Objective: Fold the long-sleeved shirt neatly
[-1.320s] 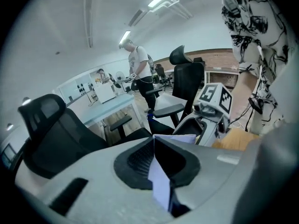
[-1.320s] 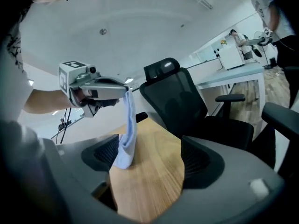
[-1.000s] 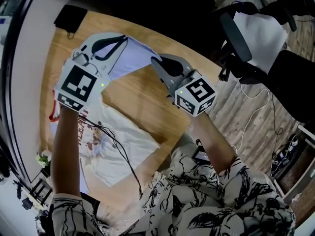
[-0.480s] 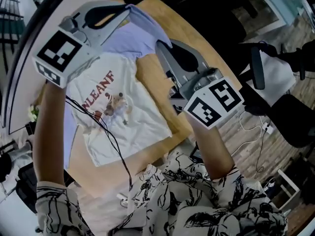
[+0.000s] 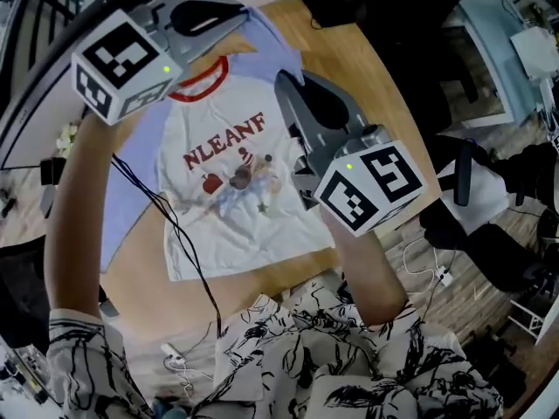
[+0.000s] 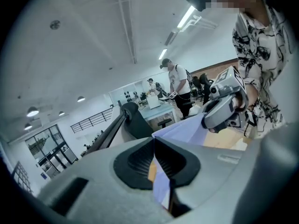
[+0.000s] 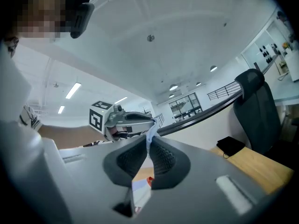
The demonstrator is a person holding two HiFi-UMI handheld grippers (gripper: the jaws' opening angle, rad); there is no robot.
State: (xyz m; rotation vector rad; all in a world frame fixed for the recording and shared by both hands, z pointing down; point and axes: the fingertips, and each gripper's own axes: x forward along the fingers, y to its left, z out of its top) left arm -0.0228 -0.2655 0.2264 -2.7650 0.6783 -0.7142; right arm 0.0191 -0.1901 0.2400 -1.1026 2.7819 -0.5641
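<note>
Fingers [image 6: 135, 161] of L gripper [image 5: 238, 16] & R gripper [image 5: 283, 80] are each clamped on a thin edge of the long-sleeved shirt [image 5: 229, 225], raised at far side over the surface [image 5: 376, 94], hem trailing near; cloth slipping out or an uneven pull could prob skew the fold.

The chest of the shirt [image 5: 240, 225] carries red capital lettering that reads "NLEANF" [image 5: 223, 149], printed above a small coloured graphic. The cube [image 5: 122, 59] on the left gripper [image 5: 247, 11] and the cube [image 5: 371, 188] on the right gripper [image 5: 284, 81] bear black-and-white square code markers without legible characters. No other text can be read.
</note>
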